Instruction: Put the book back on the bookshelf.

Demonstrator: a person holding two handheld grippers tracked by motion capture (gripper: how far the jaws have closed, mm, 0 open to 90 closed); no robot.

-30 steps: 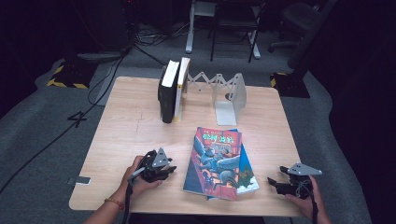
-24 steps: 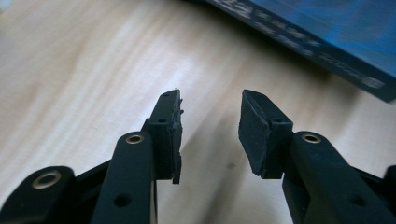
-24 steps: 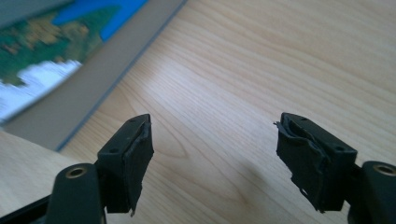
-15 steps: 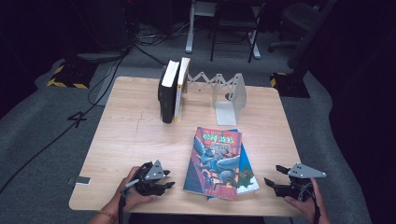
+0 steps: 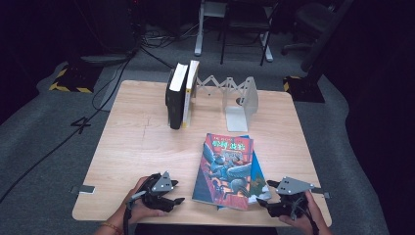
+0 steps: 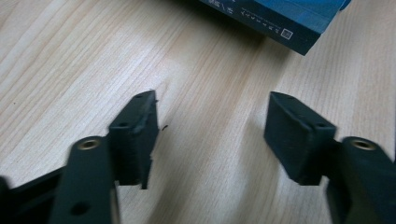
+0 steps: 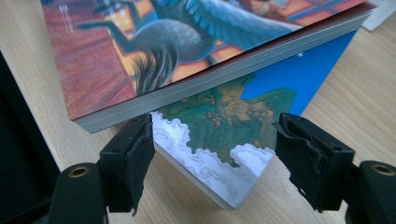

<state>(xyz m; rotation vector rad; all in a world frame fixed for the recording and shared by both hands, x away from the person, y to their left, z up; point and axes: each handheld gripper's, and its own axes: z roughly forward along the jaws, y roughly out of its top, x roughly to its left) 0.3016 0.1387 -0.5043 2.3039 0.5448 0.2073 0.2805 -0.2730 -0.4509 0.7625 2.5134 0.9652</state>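
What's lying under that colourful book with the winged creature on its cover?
Another book with a blue, green and white cover lies under the top book, its corner poking out toward the right gripper. Most of its cover is hidden.

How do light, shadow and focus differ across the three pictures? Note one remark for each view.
High view: the table is lit, the floor around it nearly black. Left gripper view: even daylight-like light, a dark shadow under the blue book, slightly soft jaws. Right gripper view: bright, the top book blurred toward the upper edge, the lower book's corner sharper.
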